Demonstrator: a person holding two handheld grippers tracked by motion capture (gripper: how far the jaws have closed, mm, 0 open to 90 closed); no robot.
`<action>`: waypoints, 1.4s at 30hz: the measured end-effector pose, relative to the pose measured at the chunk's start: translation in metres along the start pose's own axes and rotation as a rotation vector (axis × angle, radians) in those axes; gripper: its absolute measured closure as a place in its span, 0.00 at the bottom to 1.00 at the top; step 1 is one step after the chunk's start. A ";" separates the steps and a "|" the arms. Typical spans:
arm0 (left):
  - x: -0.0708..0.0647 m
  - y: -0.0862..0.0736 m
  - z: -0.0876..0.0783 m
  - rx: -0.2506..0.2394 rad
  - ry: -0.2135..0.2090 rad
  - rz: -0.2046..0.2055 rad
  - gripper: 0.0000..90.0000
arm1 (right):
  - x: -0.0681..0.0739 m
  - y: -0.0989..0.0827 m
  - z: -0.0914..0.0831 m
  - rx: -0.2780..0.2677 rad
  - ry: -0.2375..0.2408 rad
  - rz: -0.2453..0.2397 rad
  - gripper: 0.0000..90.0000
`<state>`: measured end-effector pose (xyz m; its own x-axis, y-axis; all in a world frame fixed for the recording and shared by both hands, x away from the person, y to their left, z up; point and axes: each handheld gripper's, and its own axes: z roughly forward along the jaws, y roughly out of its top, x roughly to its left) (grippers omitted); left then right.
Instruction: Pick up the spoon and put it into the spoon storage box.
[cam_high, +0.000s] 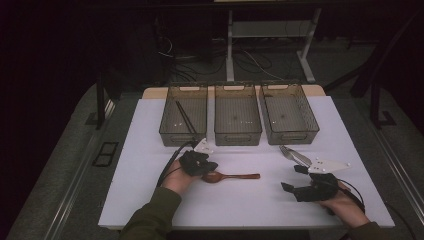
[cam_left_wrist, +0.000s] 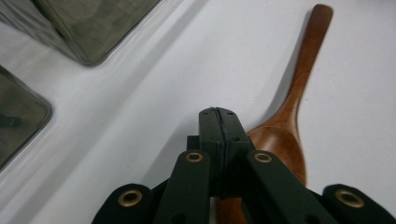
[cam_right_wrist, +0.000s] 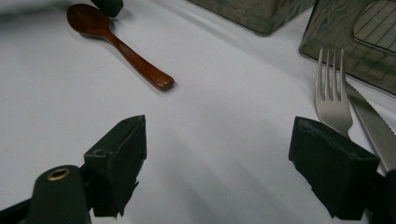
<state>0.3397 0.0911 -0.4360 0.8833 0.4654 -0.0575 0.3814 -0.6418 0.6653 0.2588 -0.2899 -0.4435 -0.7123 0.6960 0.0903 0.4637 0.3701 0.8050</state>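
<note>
A brown wooden spoon (cam_high: 232, 176) lies flat on the white table top (cam_high: 150, 200), bowl to the left and handle to the right. My left gripper (cam_high: 204, 169) sits shut right beside the bowl, its tip low over the table. In the left gripper view the shut jaws (cam_left_wrist: 219, 122) press together with nothing between them, and the spoon's bowl (cam_left_wrist: 280, 144) lies just to their right. My right gripper (cam_high: 293, 179) rests open at the right, apart from the spoon. Its jaws (cam_right_wrist: 224, 158) stand wide with bare table between them, and the spoon (cam_right_wrist: 119, 42) lies farther off.
Three dark see-through bins (cam_high: 237, 120) stand side by side at the back; the left bin (cam_high: 183, 119) holds black chopsticks (cam_high: 185, 117). A metal fork (cam_right_wrist: 332, 93) and a serrated knife (cam_right_wrist: 373, 126) lie just beyond my right gripper, near the right bin (cam_high: 289, 120).
</note>
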 end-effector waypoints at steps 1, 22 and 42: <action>0.001 0.000 -0.002 -0.010 0.002 -0.006 0.98 | 0.000 0.000 0.000 0.000 0.000 0.000 0.20; -0.007 -0.022 -0.010 -0.085 -0.076 -0.082 0.49 | 0.002 0.000 0.003 0.016 0.000 -0.011 0.20; -0.014 -0.022 -0.006 -0.025 -0.061 -0.033 0.52 | 0.001 0.000 0.002 0.011 0.000 -0.004 0.20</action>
<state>0.3178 0.1025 -0.4457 0.8855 0.4478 -0.1241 0.4044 -0.6109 0.6806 0.2593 -0.2877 -0.4446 -0.7144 0.6943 0.0871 0.4665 0.3797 0.7989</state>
